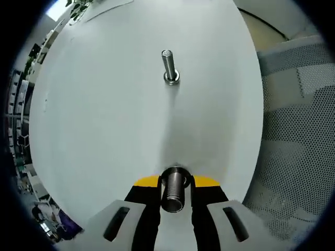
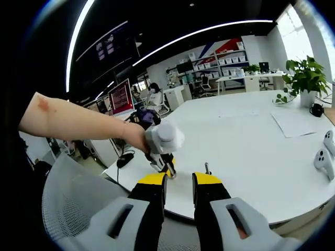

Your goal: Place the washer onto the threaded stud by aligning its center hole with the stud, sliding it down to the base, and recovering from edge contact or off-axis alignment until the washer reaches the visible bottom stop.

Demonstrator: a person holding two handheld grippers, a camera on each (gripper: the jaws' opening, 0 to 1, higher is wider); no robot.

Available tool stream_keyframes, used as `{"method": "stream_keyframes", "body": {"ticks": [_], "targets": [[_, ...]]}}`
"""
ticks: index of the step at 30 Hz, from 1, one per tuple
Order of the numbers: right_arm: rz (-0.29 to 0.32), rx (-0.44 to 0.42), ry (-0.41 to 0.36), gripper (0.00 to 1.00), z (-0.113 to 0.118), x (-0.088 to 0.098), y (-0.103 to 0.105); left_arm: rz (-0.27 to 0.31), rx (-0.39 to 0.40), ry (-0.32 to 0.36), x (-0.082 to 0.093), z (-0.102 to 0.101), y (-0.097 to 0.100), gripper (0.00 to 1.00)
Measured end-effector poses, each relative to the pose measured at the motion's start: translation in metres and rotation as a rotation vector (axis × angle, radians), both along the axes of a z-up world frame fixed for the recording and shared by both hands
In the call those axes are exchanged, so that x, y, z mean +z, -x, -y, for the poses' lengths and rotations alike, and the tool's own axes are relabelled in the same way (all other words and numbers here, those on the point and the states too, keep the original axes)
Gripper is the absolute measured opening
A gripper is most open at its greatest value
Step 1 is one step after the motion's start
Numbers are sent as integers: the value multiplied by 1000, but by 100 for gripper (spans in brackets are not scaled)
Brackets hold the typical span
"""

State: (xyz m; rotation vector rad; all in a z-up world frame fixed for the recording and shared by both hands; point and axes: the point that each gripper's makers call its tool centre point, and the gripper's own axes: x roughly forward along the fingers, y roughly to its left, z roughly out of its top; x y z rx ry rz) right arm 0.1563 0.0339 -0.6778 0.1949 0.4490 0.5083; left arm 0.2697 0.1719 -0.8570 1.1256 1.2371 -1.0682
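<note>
Steel threaded stud (image 1: 173, 191) is sitting gripped in the left gripper (image 1: 174, 194) at the white bench (image 1: 104, 120) edge; right gripper (image 2: 179, 184) fingers are hovering apart, empty.

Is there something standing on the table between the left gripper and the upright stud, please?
Nothing visible does. In the left gripper view, bare white table lies between the left gripper, shut on a threaded piece, and the upright stud, which has a ring at its base.

Left gripper view looks steeply down, close over the white table (image 1: 104, 115); right gripper view faces it level from farther back.
</note>
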Motion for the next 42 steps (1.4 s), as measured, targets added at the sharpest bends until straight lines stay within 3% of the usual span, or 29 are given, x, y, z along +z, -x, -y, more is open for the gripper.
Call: {"method": "stream_keyframes", "body": {"ticks": [6, 11, 16, 18, 22, 28, 42], "targets": [[1, 3, 0, 22, 0, 0, 0, 3, -12, 12, 2, 2, 0, 19], [2, 7, 1, 22, 0, 0, 0, 15, 46, 22, 2, -1, 0, 20], [2, 10, 3, 22, 0, 0, 0, 43, 37, 23, 10, -11, -2, 23], [2, 15, 3, 22, -1, 0, 1, 95, 67, 70, 15, -10, -9, 28], [2, 24, 5, 22, -2, 0, 1, 105, 109, 126, 28, -17, -8, 29], [2, 36, 6, 22, -4, 0, 2, 117, 188, 177, 43, -34, -3, 28], [-3, 59, 9, 22, -7, -1, 5, 175, 284, 202, 59, -75, 1, 26]]}}
